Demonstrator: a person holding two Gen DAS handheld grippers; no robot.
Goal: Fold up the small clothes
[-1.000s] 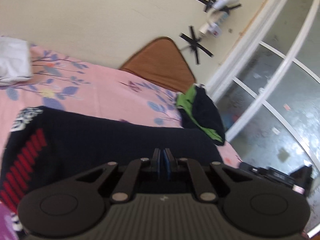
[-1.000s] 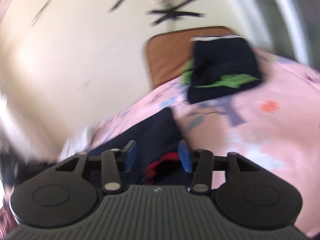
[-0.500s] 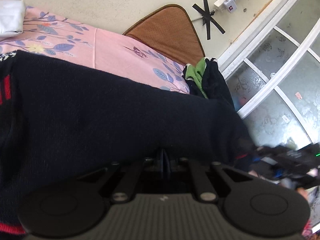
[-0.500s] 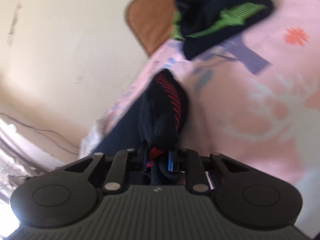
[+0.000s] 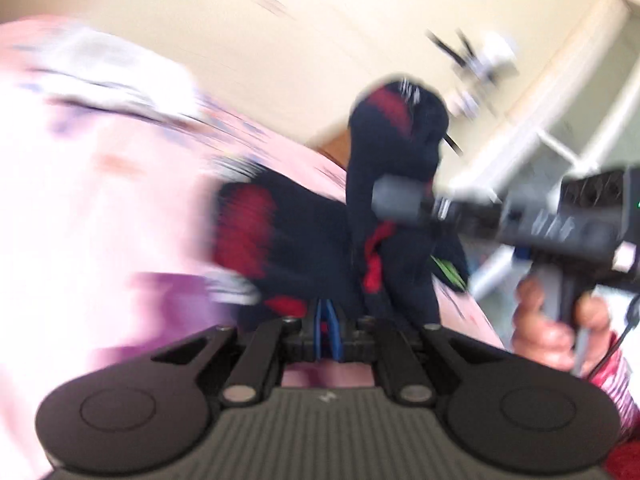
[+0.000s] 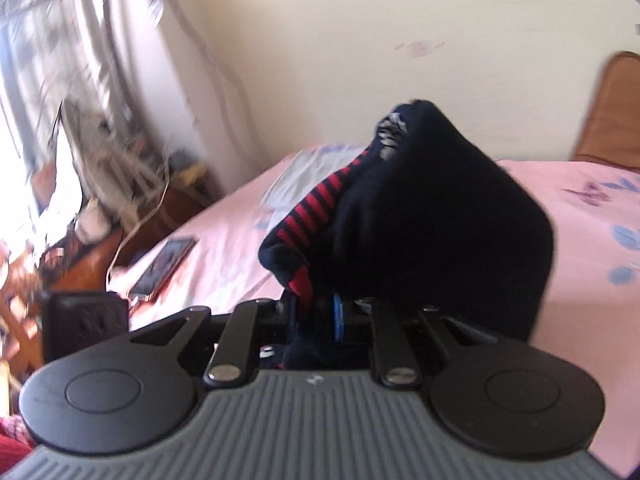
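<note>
Big pink floral bed (image 6: 592, 240) under everything, and above it hangs my dark navy garment with red stripes (image 6: 440, 216), soft knit, lifted clear of the sheet and draped in a heavy fold that flops over itself. It looks light and limp, no stiffness at all, so it sags wherever I'm not holding it; not fragile, not slippery either, the knit should bite well between the pads. In the left view the same cloth (image 5: 304, 240) is smeared with motion blur, bunched between my two tools. My right hand-held gripper (image 6: 316, 316) is pinched down on a red-edged hem, jaws nearly together with the fabric filling the narrow gap. My left hand-held gripper (image 5: 328, 328) has its blue pads almost touching, and the dark cloth sits right at the tips; I judge it clamped on an edge, though the blur keeps me from being sure how much is caught. Best hold, I reckon, is on the hems and corners, where the doubled edge gives something thick to grip, and keep the two grips apart so the span stays taut for a clean fold. A phone (image 6: 164, 268) lies near the bed's edge, well apart from the cloth.
</note>
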